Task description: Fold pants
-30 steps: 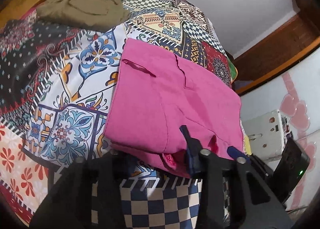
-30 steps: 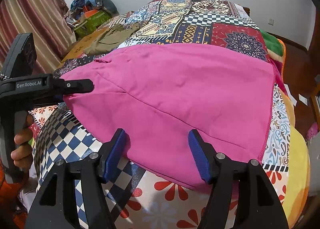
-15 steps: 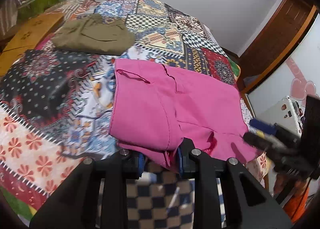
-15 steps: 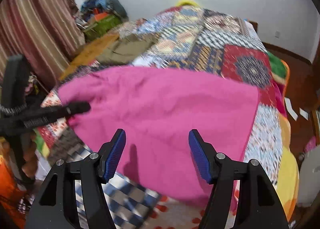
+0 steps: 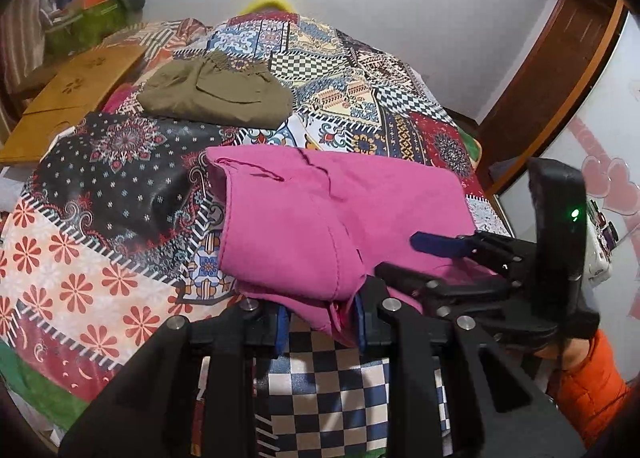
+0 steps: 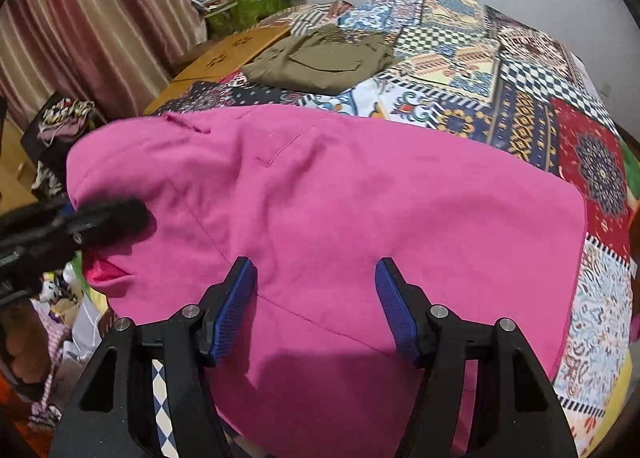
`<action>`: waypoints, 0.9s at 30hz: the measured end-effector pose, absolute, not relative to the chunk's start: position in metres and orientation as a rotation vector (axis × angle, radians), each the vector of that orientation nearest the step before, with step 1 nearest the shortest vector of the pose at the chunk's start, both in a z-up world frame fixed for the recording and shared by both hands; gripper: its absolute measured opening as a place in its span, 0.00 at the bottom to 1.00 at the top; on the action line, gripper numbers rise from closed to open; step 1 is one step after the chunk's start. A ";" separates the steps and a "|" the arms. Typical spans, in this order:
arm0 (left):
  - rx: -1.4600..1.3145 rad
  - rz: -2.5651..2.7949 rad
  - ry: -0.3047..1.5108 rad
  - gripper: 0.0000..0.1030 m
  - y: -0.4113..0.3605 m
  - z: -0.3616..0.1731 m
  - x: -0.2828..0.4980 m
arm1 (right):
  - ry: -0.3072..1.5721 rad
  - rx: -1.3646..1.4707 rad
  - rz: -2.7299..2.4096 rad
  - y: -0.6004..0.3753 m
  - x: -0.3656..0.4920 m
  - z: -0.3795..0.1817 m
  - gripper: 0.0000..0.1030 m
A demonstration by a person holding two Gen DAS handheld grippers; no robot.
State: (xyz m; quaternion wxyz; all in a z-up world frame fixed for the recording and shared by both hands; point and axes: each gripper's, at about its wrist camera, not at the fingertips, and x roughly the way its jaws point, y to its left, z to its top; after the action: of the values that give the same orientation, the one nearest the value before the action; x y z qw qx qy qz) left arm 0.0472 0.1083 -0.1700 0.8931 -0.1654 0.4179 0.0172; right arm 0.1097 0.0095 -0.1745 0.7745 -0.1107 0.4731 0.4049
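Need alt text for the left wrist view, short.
The left claw is clamped on the near edge of folded pink pants lying on a patchwork bedspread. The right claw reaches in from the right, open. Olive pants lie folded farther back.

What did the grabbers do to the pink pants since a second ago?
The left gripper has just closed its jaws on the near edge of the pink pants and lifted it. The right gripper slid over the pants, jaws open, holding nothing. The olive pants stayed folded on the bedspread.
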 end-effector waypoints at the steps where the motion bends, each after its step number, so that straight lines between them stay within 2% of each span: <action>1: -0.335 0.034 0.862 0.24 0.106 -0.168 0.048 | 1.025 -0.242 0.877 0.009 0.109 -0.173 0.58; 6: -0.240 0.038 0.824 0.23 0.087 -0.155 0.050 | 1.030 -0.207 0.865 0.002 0.112 -0.166 0.57; 13: -0.104 0.034 0.799 0.23 0.064 -0.140 0.057 | 0.945 -0.113 0.820 -0.052 0.103 -0.134 0.58; 20: -0.065 -0.031 0.784 0.23 0.039 -0.129 0.068 | 1.052 -0.141 0.805 -0.062 0.097 -0.173 0.59; 27: -0.011 -0.111 0.762 0.23 0.005 -0.117 0.080 | 1.040 -0.125 0.818 -0.065 0.097 -0.171 0.60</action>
State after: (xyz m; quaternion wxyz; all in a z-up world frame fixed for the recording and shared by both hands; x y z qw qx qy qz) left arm 0.0805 0.0053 -0.1175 0.9268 -0.0052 0.3715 -0.0542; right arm 0.0967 -0.0650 -0.1709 0.7873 -0.0578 0.4825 0.3795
